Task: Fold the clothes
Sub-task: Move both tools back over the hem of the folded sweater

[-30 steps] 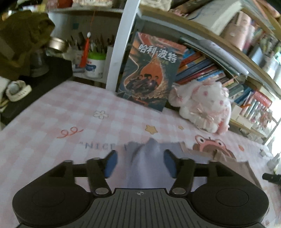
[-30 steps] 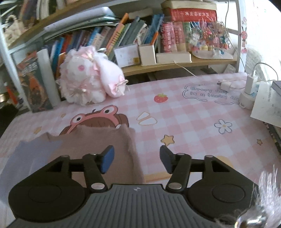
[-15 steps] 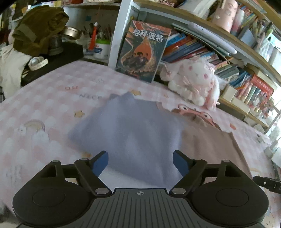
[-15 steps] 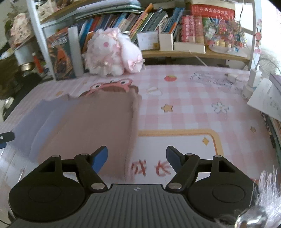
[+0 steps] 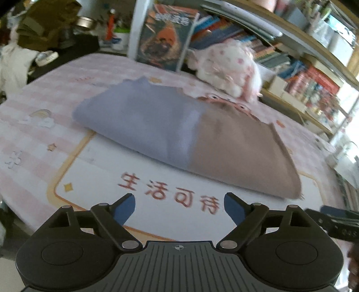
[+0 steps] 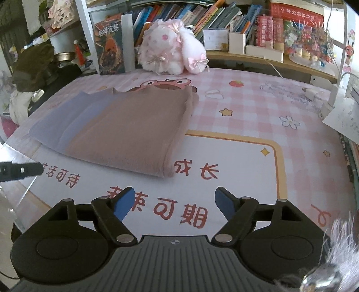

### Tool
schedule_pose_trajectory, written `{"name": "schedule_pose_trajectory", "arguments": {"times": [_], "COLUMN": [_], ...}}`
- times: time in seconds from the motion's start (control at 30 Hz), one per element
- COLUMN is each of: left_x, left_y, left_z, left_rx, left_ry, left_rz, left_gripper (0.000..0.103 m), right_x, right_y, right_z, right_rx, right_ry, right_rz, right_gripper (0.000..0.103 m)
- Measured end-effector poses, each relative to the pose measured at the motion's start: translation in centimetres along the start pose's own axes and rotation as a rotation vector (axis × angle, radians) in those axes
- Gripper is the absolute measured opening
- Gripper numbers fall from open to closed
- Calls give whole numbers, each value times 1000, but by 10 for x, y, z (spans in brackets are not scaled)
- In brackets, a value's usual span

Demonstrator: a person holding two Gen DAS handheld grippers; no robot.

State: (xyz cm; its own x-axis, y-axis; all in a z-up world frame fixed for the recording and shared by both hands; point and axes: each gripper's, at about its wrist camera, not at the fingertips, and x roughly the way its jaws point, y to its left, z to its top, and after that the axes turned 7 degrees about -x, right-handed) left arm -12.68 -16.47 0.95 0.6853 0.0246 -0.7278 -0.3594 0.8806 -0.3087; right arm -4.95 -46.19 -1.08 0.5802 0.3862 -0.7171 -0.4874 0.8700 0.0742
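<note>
A folded garment, lavender on its left part (image 5: pixel 139 119) (image 6: pixel 58 121) and brown on its right part (image 5: pixel 237 148) (image 6: pixel 132 128), lies flat on the pink checked table mat (image 5: pixel 36 143) (image 6: pixel 246 125). My left gripper (image 5: pixel 179 206) hovers over the mat's white panel, short of the garment's near edge; its jaws are opening with nothing between them. My right gripper (image 6: pixel 172 202) hangs in front of the garment's near right corner, its jaws also opening and empty. The right gripper's tip (image 5: pixel 334 217) shows at the left wrist view's right edge, and the left gripper's finger (image 6: pixel 20 170) at the right wrist view's left edge.
A pink plush toy (image 6: pixel 172 49) and an upright book (image 6: pixel 110 49) stand behind the garment against packed bookshelves (image 6: pixel 224 20). A charger and papers (image 6: pixel 341 116) lie at the far right. Dark clutter (image 5: pixel 44 29) sits beyond the table's left end.
Both grippers have let go of the garment, pulled back toward the near edge and spread their jaws wider. The cloth now lies folded flat on the mat.
</note>
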Motion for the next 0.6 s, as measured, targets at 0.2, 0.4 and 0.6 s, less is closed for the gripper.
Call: {"name": "schedule_pose_trajectory", "arguments": {"times": [0.2, 0.4, 0.6], "left_x": [5, 20, 33], "left_y": [21, 57, 77], "left_z": [12, 35, 54], "left_rx": [-191, -423, -453], "left_ry": [80, 89, 74], "left_rz": [-69, -90, -28], "left_gripper": [89, 89, 89], "right_x": [3, 10, 21], "right_y": [7, 19, 32], "right_z": [2, 11, 19], "right_rx": [18, 17, 27], "right_ry": [9, 16, 25], "right_rz": [13, -8, -29], "right_gripper": [78, 79, 79]}}
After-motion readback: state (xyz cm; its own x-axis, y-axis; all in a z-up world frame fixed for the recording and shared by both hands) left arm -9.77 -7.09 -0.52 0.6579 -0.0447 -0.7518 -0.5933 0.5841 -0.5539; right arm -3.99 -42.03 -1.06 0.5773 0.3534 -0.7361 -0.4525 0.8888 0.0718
